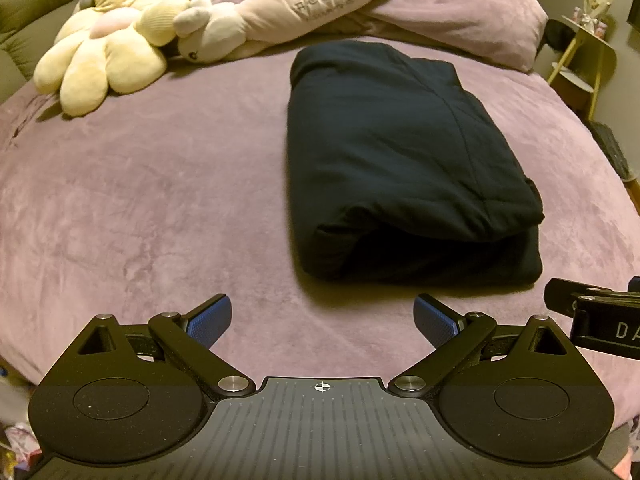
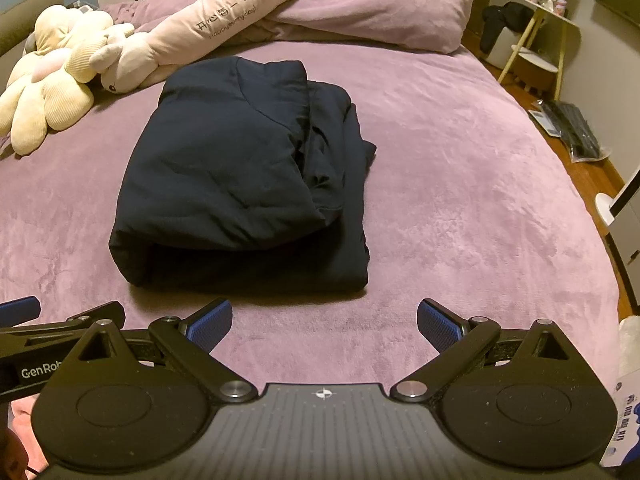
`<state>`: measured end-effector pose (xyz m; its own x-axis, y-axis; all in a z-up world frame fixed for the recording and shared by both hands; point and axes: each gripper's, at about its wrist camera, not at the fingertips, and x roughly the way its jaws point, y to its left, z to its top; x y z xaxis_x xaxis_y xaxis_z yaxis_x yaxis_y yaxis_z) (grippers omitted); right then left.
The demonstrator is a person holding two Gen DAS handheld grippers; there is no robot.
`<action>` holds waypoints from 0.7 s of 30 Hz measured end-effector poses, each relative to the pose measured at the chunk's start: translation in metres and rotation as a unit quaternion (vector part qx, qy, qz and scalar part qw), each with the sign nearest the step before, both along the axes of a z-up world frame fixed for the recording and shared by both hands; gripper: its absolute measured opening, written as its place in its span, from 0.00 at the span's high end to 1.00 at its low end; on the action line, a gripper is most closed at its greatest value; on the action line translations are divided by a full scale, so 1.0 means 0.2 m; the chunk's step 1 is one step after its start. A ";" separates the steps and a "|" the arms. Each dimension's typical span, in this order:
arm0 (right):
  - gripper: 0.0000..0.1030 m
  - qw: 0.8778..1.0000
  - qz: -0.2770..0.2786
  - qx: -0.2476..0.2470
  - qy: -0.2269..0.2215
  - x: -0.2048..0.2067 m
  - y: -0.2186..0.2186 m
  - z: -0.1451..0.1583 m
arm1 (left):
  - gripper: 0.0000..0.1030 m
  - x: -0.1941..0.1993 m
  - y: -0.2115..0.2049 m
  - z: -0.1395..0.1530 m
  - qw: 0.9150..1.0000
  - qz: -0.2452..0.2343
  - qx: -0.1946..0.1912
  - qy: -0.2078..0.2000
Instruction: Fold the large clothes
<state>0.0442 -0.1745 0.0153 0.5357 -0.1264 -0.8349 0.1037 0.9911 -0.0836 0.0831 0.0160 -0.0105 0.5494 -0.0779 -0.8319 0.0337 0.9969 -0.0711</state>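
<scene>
A dark navy garment [image 1: 404, 152] lies folded into a thick rectangular bundle on the purple bed cover [image 1: 160, 200]. In the right wrist view the same garment [image 2: 240, 176] shows its layered edges on the right side. My left gripper [image 1: 322, 320] hovers open over the bed, just short of the bundle's near edge, with nothing between its blue pads. My right gripper [image 2: 324, 324] is also open and empty, a little back from the bundle's near edge. Part of the right gripper [image 1: 592, 312] shows at the right edge of the left wrist view.
Cream flower plush [image 1: 104, 52] and a long pink rabbit plush [image 1: 296, 4] lie at the head of the bed. A bunched purple duvet [image 2: 380, 4] sits far right. Beside the bed are a yellow-legged side table [image 2: 536, 40] and keyboards [image 2: 572, 128] on the wooden floor.
</scene>
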 end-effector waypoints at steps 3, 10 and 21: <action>0.04 1.000 0.000 0.000 0.001 0.00 0.00 0.00 | 0.03 0.00 0.00 0.00 1.000 -0.003 -0.001 0.000; 0.04 1.000 0.001 0.000 -0.001 0.00 0.00 0.00 | 0.03 0.00 -0.01 0.00 1.000 -0.008 0.003 -0.002; 0.04 1.000 0.001 -0.003 0.001 0.00 0.00 0.00 | 0.03 0.00 -0.03 0.00 0.999 -0.019 0.020 -0.016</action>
